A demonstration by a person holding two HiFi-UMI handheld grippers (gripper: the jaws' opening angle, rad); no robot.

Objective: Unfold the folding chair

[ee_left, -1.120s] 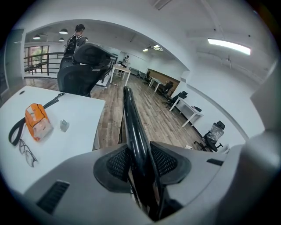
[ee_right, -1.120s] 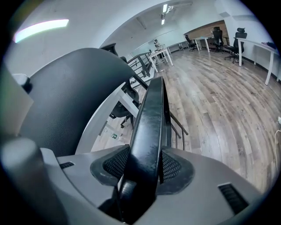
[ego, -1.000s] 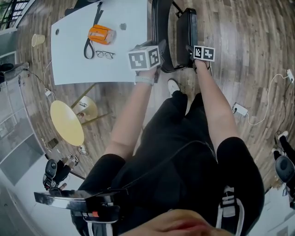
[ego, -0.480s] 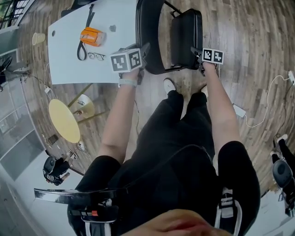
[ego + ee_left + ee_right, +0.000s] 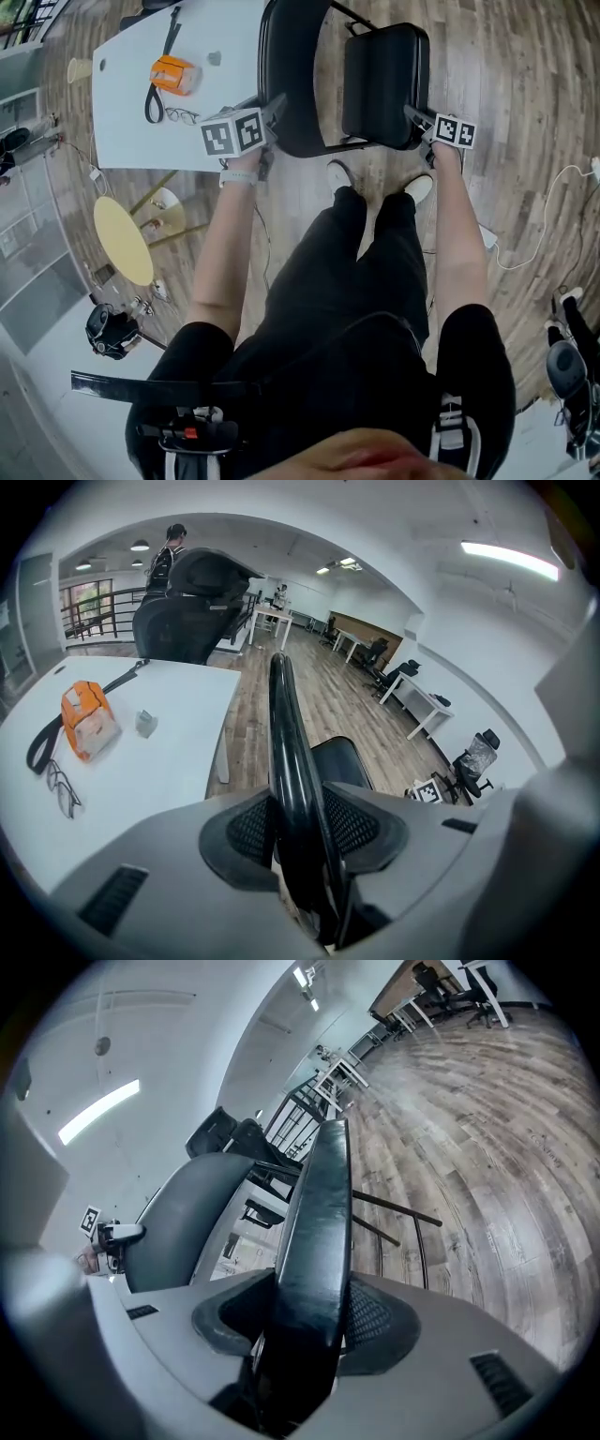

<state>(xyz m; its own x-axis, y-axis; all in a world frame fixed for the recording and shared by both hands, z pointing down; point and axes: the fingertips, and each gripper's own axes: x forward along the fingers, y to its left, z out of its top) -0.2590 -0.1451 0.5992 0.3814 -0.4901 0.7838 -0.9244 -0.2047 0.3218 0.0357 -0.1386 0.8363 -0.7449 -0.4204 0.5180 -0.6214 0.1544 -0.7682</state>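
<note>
Between the left gripper's [image 5: 302,832] fingers, the thin black backrest [image 5: 281,724] of the folding chair [image 5: 384,84] is clamped. Between the right gripper's [image 5: 305,1321] fingers, the glossy padded seat [image 5: 323,1232] is gripped edgewise. Seat and backrest are seen spread apart, over the wooden floor [image 5: 506,112] beside a white table [image 5: 187,122].

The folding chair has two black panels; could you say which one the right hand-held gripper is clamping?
The right hand-held gripper clamps the thick padded seat, rightmost in the head view; the thin curved backrest sits in the left hand-held gripper.

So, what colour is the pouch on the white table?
The pouch is orange; the left gripper view shows it best.
</note>
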